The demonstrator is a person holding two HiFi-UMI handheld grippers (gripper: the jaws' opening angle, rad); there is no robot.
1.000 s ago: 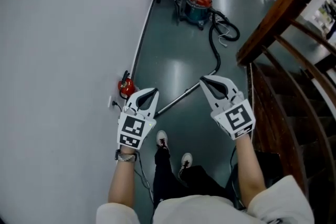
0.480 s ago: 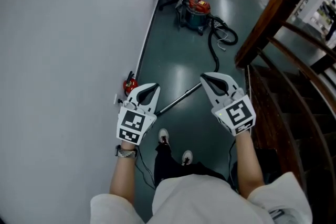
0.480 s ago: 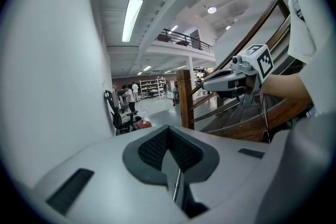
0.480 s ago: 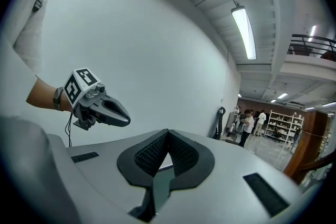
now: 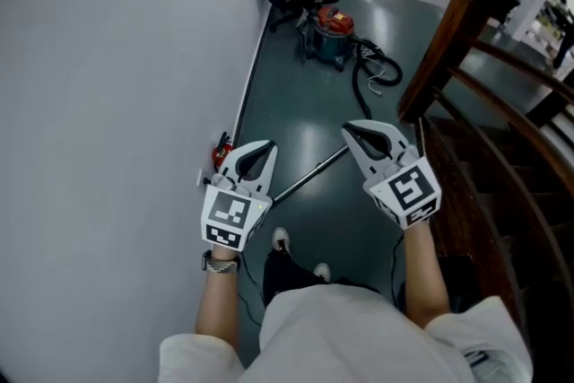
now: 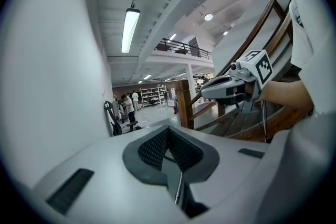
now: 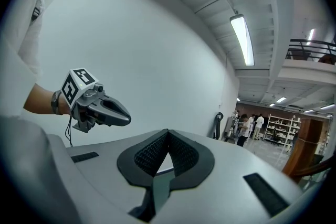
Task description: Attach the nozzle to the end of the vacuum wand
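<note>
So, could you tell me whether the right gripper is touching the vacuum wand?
Apart. The left gripper view shows the right gripper held in the air, nothing on it; the vacuum wand lies on the floor.

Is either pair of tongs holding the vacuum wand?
No, the left tongs and right tongs are shut on nothing; the wand lies on the floor.

No text, label, brand or number can be read anywhere.
</note>
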